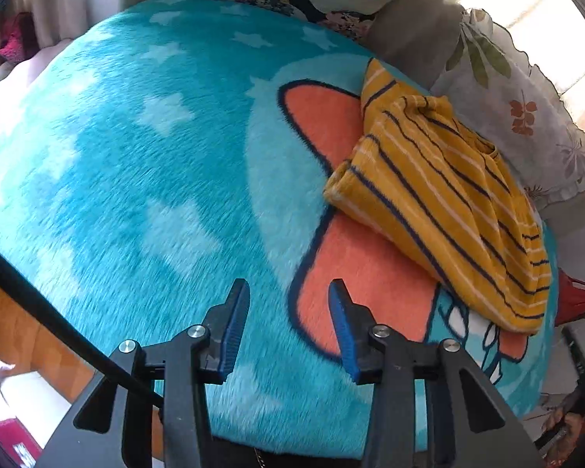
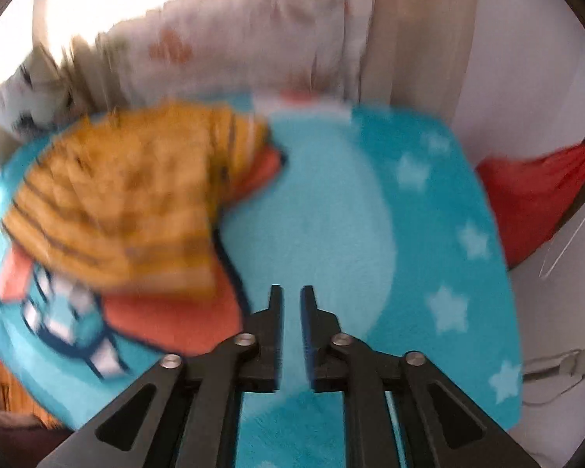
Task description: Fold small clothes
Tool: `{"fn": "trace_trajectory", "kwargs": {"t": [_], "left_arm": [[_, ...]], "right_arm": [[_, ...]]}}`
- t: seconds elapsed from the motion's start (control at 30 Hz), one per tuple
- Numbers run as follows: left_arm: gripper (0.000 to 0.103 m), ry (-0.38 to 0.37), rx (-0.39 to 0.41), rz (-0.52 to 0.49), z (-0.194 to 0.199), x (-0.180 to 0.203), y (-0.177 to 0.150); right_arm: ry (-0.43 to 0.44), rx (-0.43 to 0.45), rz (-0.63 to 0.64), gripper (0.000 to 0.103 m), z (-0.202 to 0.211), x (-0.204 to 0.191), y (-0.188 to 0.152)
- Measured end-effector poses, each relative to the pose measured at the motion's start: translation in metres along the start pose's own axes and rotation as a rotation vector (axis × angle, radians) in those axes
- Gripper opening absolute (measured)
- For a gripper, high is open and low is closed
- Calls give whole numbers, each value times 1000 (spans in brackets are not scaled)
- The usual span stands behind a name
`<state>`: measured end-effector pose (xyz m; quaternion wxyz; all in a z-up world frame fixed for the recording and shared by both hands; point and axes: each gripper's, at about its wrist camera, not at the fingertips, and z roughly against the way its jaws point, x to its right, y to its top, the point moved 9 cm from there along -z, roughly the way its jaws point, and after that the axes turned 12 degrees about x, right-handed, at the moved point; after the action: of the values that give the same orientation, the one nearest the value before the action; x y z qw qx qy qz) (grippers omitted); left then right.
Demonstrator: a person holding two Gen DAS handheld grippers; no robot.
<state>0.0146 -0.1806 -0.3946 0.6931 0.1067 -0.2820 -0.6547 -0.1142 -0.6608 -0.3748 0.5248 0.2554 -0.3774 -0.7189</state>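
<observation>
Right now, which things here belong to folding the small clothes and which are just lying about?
For the job:
striped yellow top
left hand-held gripper, open
right hand-held gripper, nearly closed, empty

Just lying about:
blue star blanket
floral pillow
red cloth

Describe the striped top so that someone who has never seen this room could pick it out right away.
Look at the fluffy turquoise blanket with pale stars and an orange cartoon shape. At the side next to the flowered white pillow lies the striped top, partly folded and lying over the orange patch. It is the only mustard-yellow piece, crossed by thin navy and white stripes.
</observation>
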Motion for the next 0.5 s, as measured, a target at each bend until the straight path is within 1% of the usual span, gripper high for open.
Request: {"fn": "trace_trajectory", "kwargs": {"t": [0.03, 0.07, 0.1, 0.13, 0.17, 0.2, 0.23, 0.3, 0.37, 0.43, 0.47, 0.5], "left_arm": [[41, -13, 1, -7, -3, 1, 6], [42, -20, 3, -15, -4, 0, 10], [42, -25, 6, -27, -6, -3, 16], [42, -26, 6, -33, -8, -4, 20], [43, -29, 4, -41, -10, -9, 27], [43, -31, 3, -44, -12, -12, 33], [43, -34, 2, -46, -13, -17, 41], [44, -35, 10, -53, -13, -27, 50], [47, -30, 18, -65, -13, -40, 57], [48, -29, 20, -69, -13, -52, 62], [48, -31, 16, -68, -14, -59, 64], [48, -34, 11, -66, -15, -64, 65]], "right_arm": [[24, 49, -16, 63, 1, -12, 15], [75, 92, -33, 77, 2, -31, 27], [121, 73, -35, 78, -4, -52, 31], [161, 3, -24, 78, -15, -75, 30], [213, -79, -4, 71, -29, -108, 27], [240, -94, 14, 56, -36, -132, 28], [254, -99, 39, 50, -42, -152, 29], [302, -99, 116, 38, -48, -210, 33], [360, -89, 167, 33, -58, -265, 43], [408, -89, 196, 33, -70, -312, 53], [422, -96, 211, 33, -83, -337, 59], [419, -102, 216, 33, -96, -348, 62]]}}
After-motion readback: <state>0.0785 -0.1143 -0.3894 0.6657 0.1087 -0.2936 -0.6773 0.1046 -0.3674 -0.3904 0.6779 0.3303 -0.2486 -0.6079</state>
